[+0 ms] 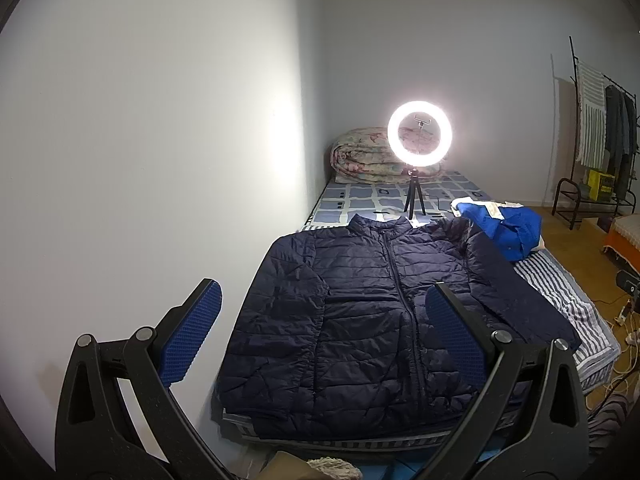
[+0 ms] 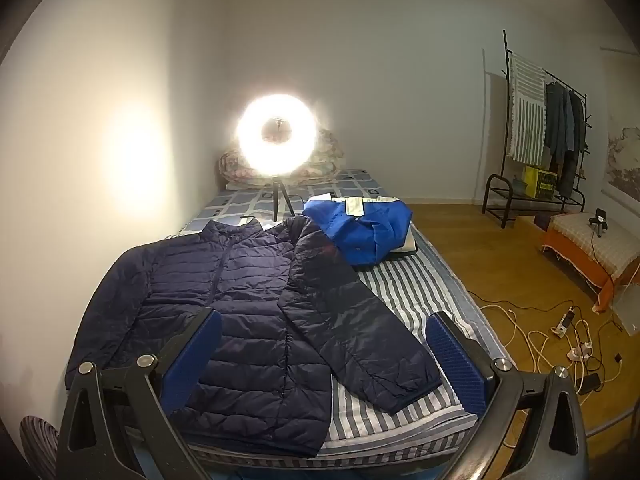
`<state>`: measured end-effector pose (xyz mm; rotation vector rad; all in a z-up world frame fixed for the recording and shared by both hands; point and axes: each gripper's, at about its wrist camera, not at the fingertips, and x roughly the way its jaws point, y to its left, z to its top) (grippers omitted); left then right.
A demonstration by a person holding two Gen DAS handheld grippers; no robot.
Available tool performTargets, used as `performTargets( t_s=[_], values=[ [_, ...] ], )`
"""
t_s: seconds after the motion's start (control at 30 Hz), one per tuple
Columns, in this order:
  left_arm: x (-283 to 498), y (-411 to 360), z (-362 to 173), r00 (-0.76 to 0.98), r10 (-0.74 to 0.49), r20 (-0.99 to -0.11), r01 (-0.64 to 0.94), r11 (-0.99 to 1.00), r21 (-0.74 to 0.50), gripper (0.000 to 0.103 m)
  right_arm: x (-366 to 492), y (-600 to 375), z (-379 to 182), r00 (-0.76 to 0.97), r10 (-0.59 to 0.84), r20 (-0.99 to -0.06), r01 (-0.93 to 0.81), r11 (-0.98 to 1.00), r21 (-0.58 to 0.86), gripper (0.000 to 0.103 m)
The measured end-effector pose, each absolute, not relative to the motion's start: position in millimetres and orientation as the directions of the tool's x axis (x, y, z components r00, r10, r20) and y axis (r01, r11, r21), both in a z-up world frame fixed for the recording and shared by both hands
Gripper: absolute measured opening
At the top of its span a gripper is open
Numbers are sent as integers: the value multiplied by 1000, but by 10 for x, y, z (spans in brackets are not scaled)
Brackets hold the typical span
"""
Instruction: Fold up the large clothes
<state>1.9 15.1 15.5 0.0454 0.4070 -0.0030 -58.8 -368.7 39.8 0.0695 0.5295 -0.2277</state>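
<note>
Left wrist view: my left gripper is nearest the lens, blue pads spread wide and gripping nothing, hovering above the hem end of the navy puffer jacket. The jacket lies front up and zipped on the bed, collar toward the ring light; the sleeve on the wall side is folded in over the chest. A rolled floral quilt sits behind the light, and a blue garment lies crumpled just beyond the jacket's shoulder. Right wrist view: my right gripper is likewise wide apart and holds nothing, above the jacket's lower edge. This view shows the other sleeve in full, angled out across the striped sheet to its cuff, which the left view partly hides behind a finger. It also shows more floor: tangled cables, a clothes rack, and an orange-skirted low table.
</note>
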Motion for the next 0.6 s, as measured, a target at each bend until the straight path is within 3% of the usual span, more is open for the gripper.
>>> performTargets(
  t_s=[0.6],
  values=[
    [55, 270, 115, 918, 13, -397, 5, 999, 43, 103, -555, -3656, 374, 836, -194, -513, 229, 973, 5, 103]
  ],
)
